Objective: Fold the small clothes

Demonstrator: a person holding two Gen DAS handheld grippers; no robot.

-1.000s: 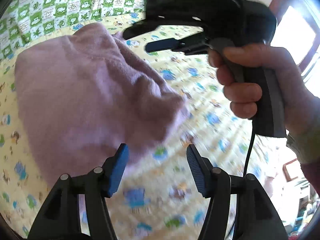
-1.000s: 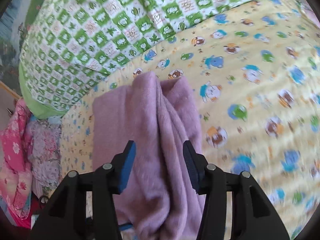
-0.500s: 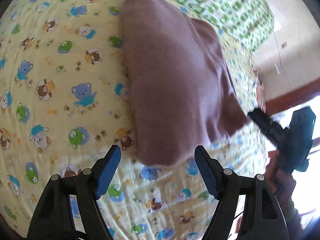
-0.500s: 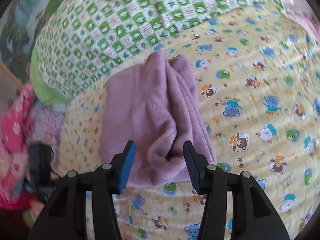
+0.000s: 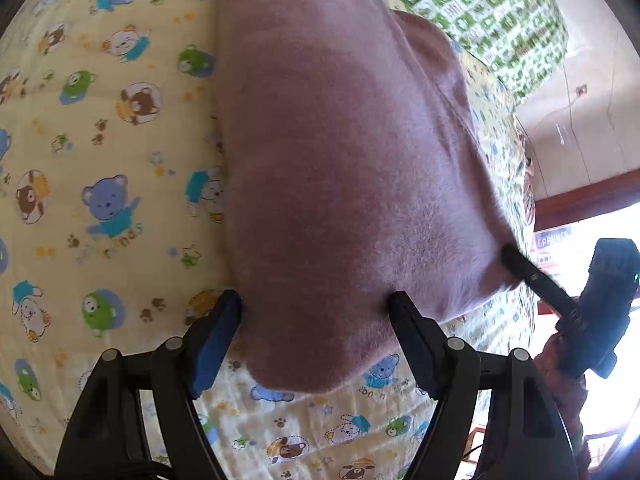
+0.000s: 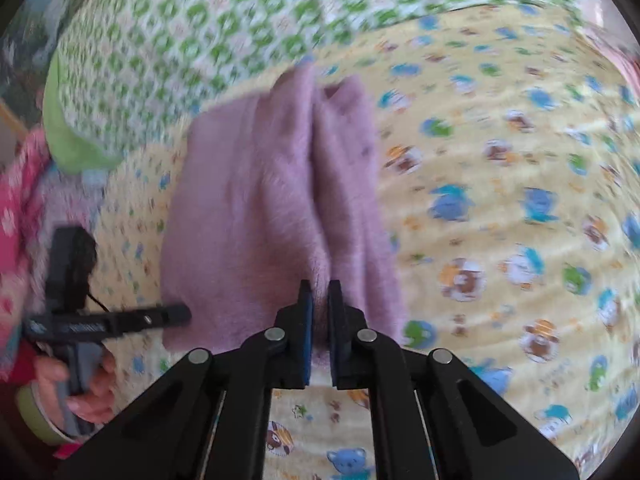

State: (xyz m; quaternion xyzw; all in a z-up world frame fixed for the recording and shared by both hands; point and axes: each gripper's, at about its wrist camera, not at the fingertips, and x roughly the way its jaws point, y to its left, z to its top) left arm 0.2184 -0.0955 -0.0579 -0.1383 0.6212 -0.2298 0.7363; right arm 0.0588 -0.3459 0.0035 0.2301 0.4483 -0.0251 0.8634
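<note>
A folded mauve fleece garment (image 5: 340, 168) lies on a yellow cartoon-bear sheet (image 5: 100, 200). My left gripper (image 5: 316, 312) is open, its fingers straddling the garment's near edge. In the right wrist view my right gripper (image 6: 320, 300) is shut on the near edge of the same garment (image 6: 260, 208), pinching a fold of fleece between its blue pads. The right gripper also shows at the garment's right corner in the left wrist view (image 5: 532, 276). The left gripper shows at the garment's left edge in the right wrist view (image 6: 172, 316).
A green-and-white checked quilt (image 6: 200, 28) lies behind the garment. Pink floral clothes (image 6: 20, 208) are piled at the far left of the bed. A wall and wooden door frame (image 5: 584, 196) stand beyond the bed's edge.
My left gripper moved forward so its open fingers now straddle the garment's edge. My right gripper moved in and shut on the garment's near edge.
</note>
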